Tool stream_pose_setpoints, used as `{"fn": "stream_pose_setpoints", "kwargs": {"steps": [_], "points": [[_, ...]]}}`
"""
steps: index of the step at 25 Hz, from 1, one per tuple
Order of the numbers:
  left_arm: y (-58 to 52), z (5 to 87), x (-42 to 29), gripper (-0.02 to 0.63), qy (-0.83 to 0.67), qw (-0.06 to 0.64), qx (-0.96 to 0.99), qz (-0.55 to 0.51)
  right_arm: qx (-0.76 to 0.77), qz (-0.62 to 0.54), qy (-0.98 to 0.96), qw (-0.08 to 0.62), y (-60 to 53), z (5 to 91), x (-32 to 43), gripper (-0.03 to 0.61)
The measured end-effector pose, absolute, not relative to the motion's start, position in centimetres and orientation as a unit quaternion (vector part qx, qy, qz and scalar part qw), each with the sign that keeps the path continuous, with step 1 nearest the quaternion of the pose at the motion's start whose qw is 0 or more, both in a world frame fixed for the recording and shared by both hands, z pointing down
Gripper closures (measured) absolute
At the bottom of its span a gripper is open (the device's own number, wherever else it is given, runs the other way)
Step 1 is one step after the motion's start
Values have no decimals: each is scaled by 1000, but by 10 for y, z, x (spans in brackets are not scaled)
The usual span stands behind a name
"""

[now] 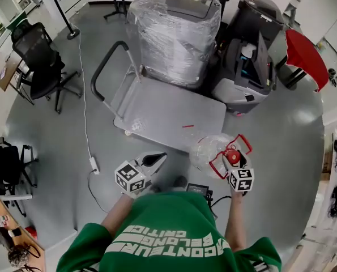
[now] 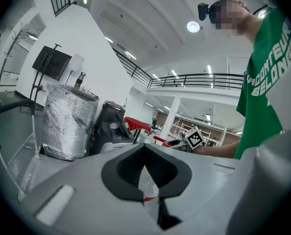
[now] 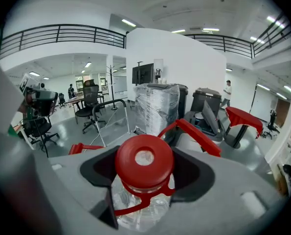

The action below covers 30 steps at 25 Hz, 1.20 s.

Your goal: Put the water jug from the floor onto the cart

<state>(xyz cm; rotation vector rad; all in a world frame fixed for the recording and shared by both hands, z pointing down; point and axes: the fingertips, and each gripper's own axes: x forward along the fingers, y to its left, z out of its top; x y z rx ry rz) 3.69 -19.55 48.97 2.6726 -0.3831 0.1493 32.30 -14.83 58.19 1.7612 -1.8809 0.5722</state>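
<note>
Item: water jug [image 1: 209, 152], clear plastic, with a red cap [image 3: 144, 160] and a red carrying handle [image 3: 198, 133]. Location: at the near right corner of the cart [image 1: 174, 109], its body overlapping the edge of the cart's grey platform in the head view, and not standing on it; whether the base is clear of the floor [image 1: 270, 135] cannot be told. Holder: right claw [image 3: 144, 175], its jaws clamped on the jug's neck just under the cap, one jaw on each side; the handle sticks up beyond the jaws toward the cart. Left claw [image 1: 156, 160]: jaws together at the tips, gripping nothing, held near the cart's front edge to the left of the jug and pointing at it; a sliver of the jug shows through the hollow behind its closed tips in the left gripper view. Cart: flat platform, with a black push handle [image 1: 107, 67] at its left end and a small red strip [image 1: 188, 126] lying on the platform. On the far end of the cart: a large unit wrapped in clear film [image 1: 174, 30]. Left of the cart: a black office chair [image 1: 41, 58] and a white cable [image 1: 84, 112] trailing across the floor.
</note>
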Motion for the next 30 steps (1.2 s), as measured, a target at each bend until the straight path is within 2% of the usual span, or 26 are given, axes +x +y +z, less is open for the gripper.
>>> {"fn": "stream_pose_setpoints", "kwargs": {"steps": [13,30], "points": [[-224,482,31,606,-225,210,951,37,590,170,-751,243,-233,558,321,279],[-220,498,53,606,-247,240,939,22,555,145,-774,270,-263,550,329,279]]}}
